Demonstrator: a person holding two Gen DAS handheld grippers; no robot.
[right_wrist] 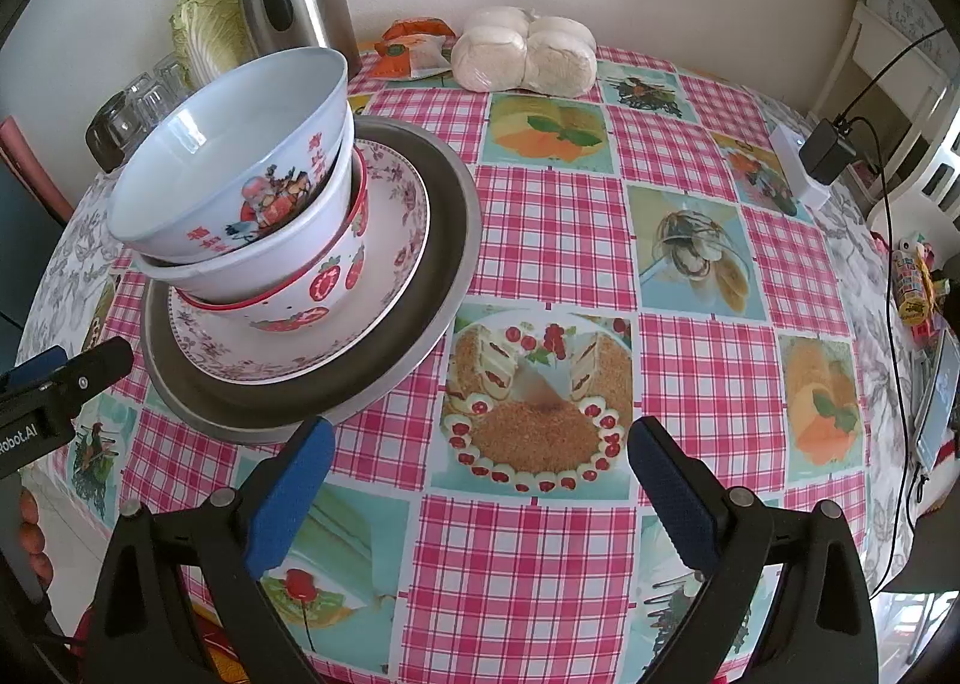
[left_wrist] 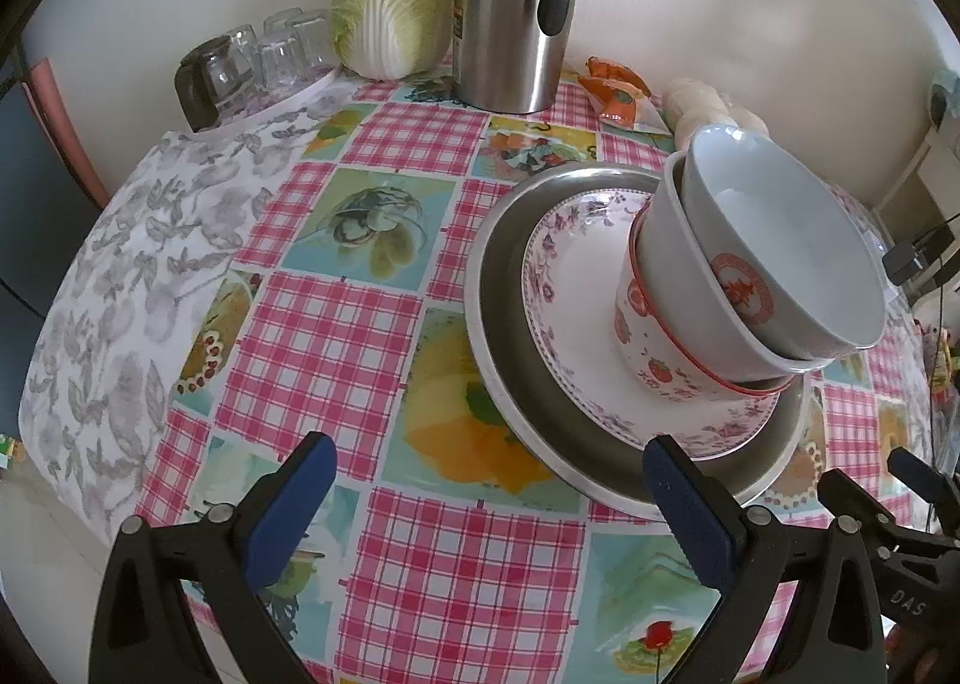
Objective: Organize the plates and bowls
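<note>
With both my left gripper (left_wrist: 489,495) and right gripper (right_wrist: 480,477) spread empty, the tilted bowls (right_wrist: 240,174) nested on the floral plate (right_wrist: 396,240) look brittle and slick, so I'd pinch a rim.

Glossy, perhaps melamine bowls (right_wrist: 240,168) sit in a matt metal pan (right_wrist: 444,240) on shiny oilcloth (right_wrist: 540,240).

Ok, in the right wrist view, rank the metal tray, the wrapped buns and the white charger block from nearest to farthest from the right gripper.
From the right gripper:
1. Metal tray, just ahead on the left; its rim sits by the left finger.
2. White charger block, mid-table, far right.
3. Wrapped buns, at the back by the wall, about centre.
</note>
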